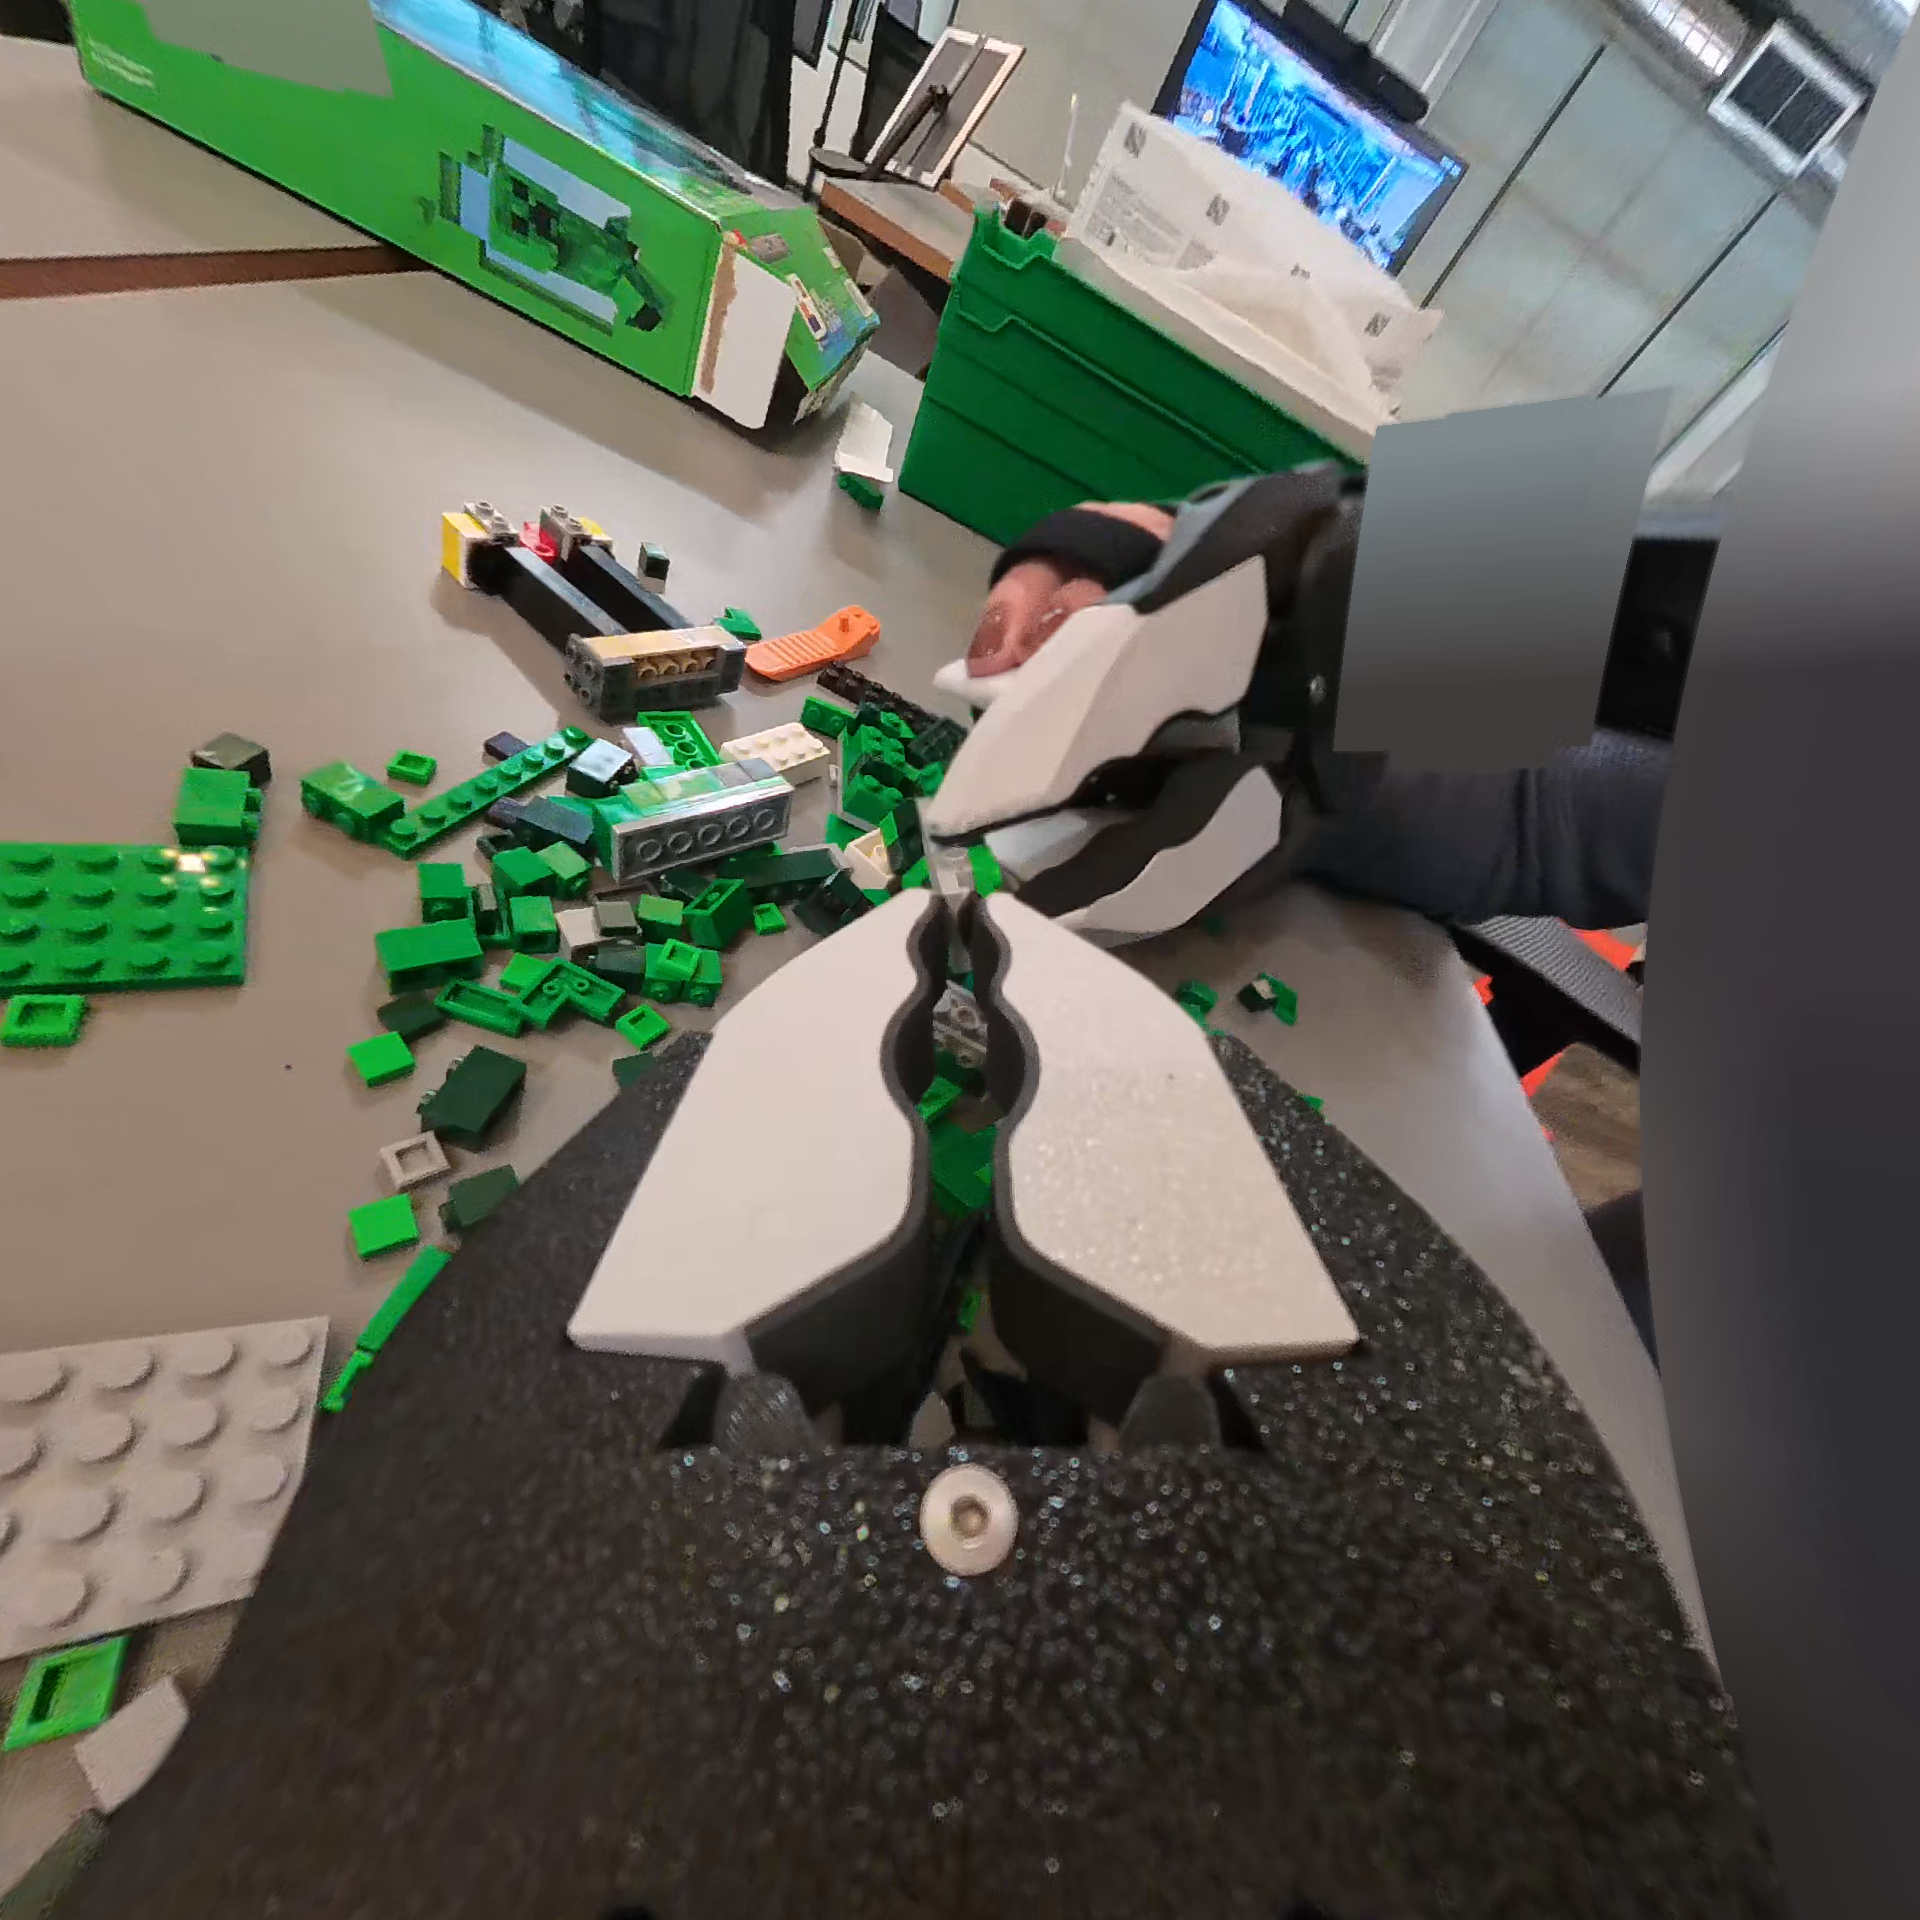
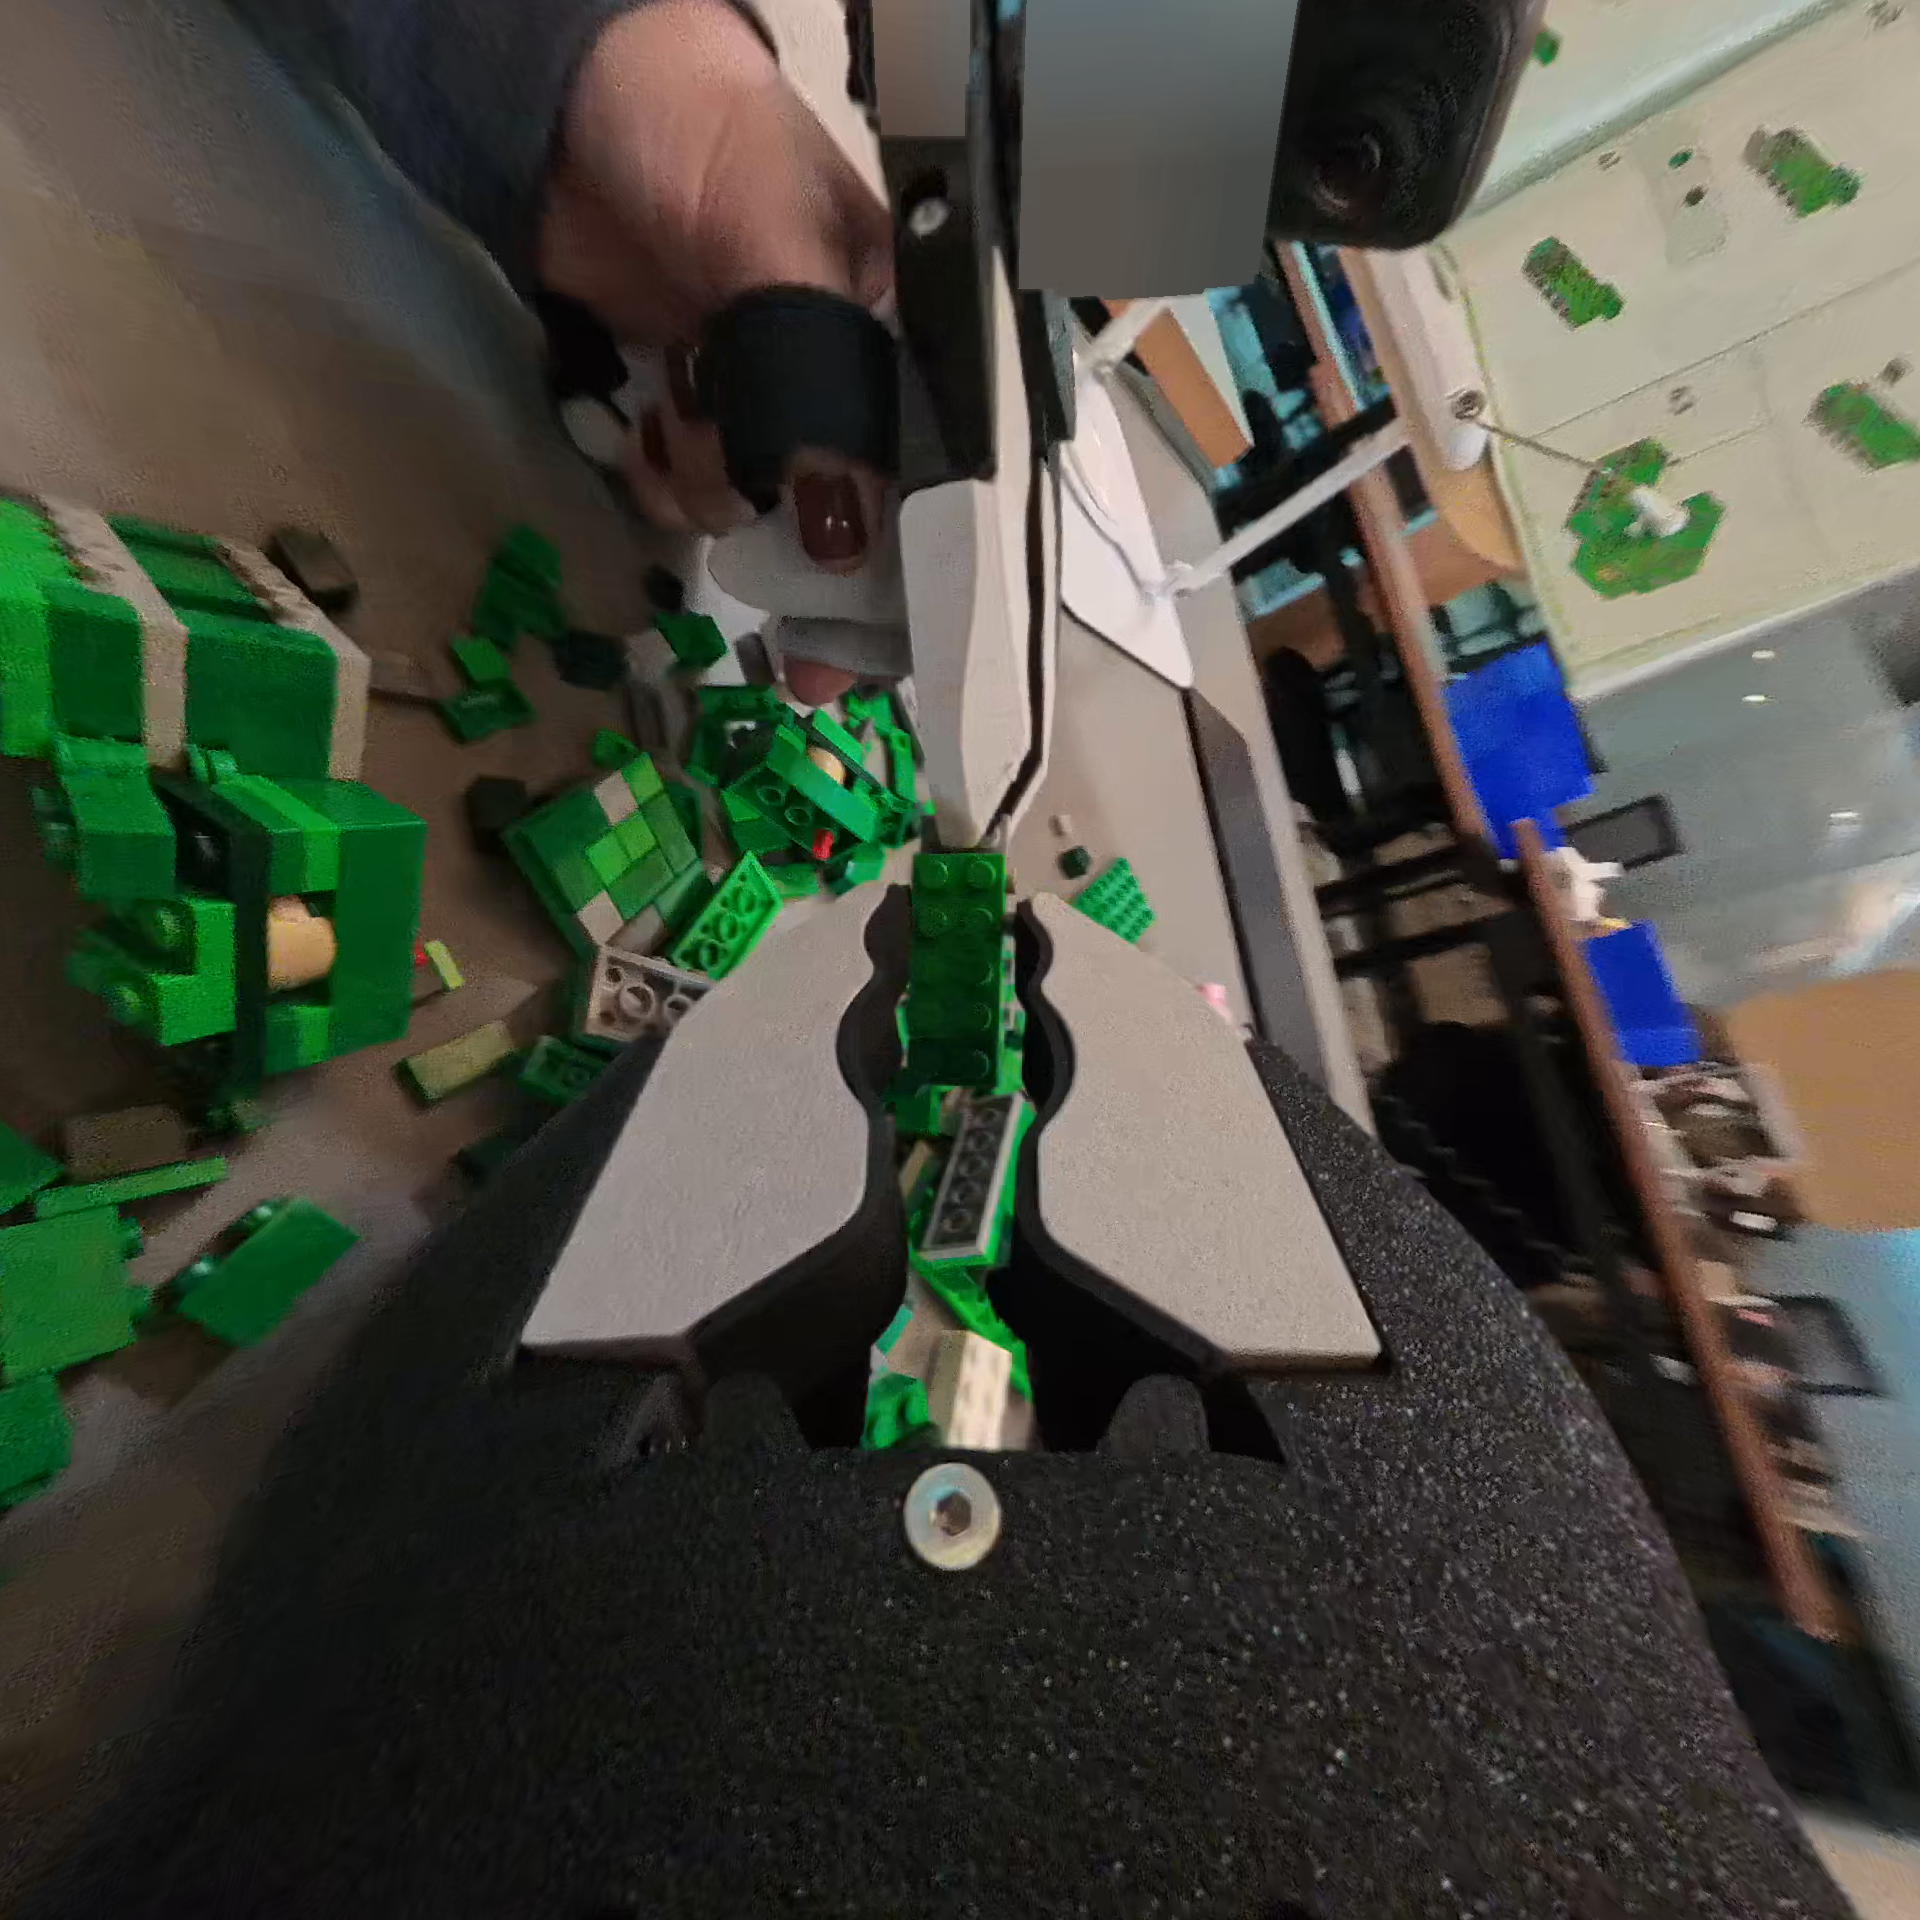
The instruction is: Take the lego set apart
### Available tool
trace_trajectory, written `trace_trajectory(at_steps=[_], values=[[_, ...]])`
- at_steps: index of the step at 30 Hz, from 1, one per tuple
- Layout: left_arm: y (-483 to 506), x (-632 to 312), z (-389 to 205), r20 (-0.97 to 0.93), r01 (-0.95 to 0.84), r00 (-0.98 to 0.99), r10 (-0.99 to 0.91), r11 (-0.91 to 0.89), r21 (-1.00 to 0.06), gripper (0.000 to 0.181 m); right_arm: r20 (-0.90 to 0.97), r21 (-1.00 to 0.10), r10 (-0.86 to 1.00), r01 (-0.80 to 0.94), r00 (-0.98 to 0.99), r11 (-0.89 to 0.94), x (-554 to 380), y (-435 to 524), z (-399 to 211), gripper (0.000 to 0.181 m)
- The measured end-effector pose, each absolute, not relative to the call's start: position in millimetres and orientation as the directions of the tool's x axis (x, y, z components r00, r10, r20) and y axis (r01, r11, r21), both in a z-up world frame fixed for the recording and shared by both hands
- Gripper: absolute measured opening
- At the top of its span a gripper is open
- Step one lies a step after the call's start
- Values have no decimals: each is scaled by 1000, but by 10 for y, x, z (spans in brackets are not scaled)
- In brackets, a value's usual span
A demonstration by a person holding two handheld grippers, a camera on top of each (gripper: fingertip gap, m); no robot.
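Note:
In the right wrist view my right gripper (image 2: pixel 958 914) is shut on a dark green studded brick (image 2: pixel 956 966), held above a pile of loose green bricks (image 2: pixel 790 800). My left gripper (image 2: pixel 971 831) comes in from above, its tips shut at the brick's far end. In the left wrist view my left gripper (image 1: pixel 951 920) is nearly closed on a small grey piece (image 1: pixel 948 881). My right gripper (image 1: pixel 940 826) meets it tip to tip from the right. Loose bricks (image 1: pixel 623 883) lie scattered on the table below.
A green set box (image 1: pixel 499 197) and a green crate (image 1: pixel 1081 405) stand at the back. An orange brick separator (image 1: pixel 816 644), a black-and-yellow assembly (image 1: pixel 561 592), a green baseplate (image 1: pixel 114 914) and a grey plate (image 1: pixel 135 1475) lie on the table. A part-built green figure (image 2: pixel 239 883) stands at left. The tips of both grippers are at nearly the same place. The grey plate (image 1: pixel 135 1475) sits 12 cm or so from the ends of my left fingers.

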State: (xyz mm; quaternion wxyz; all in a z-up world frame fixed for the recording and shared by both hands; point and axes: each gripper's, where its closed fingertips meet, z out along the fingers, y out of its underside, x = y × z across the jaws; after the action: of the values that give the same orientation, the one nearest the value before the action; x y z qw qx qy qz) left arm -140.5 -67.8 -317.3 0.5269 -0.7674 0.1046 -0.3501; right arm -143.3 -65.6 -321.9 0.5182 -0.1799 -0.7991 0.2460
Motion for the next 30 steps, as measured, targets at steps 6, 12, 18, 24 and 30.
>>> trace_trajectory(at_steps=[6,12,18,24,30], values=[[-695,-1445,-3119,535,318,661,-526,-450,-834,4,923,-273,291,103,-252,956,-1502,-627,-3166,18],[-728,-1411,-3101,427,219,706,-565,-399,-890,4,747,-538,547,139,-379,831,-1468,-671,-3189,18],[-739,-1349,-3105,283,88,752,-595,-336,-938,5,414,-812,731,144,-542,566,-1382,-725,-3212,18],[-775,-1266,-3084,228,32,731,-643,-300,-953,0,173,-913,714,161,-679,375,-1258,-769,-3233,18],[-792,-1229,-3069,282,76,698,-659,-324,-943,0,153,-928,681,133,-716,347,-1220,-788,-3220,17]])
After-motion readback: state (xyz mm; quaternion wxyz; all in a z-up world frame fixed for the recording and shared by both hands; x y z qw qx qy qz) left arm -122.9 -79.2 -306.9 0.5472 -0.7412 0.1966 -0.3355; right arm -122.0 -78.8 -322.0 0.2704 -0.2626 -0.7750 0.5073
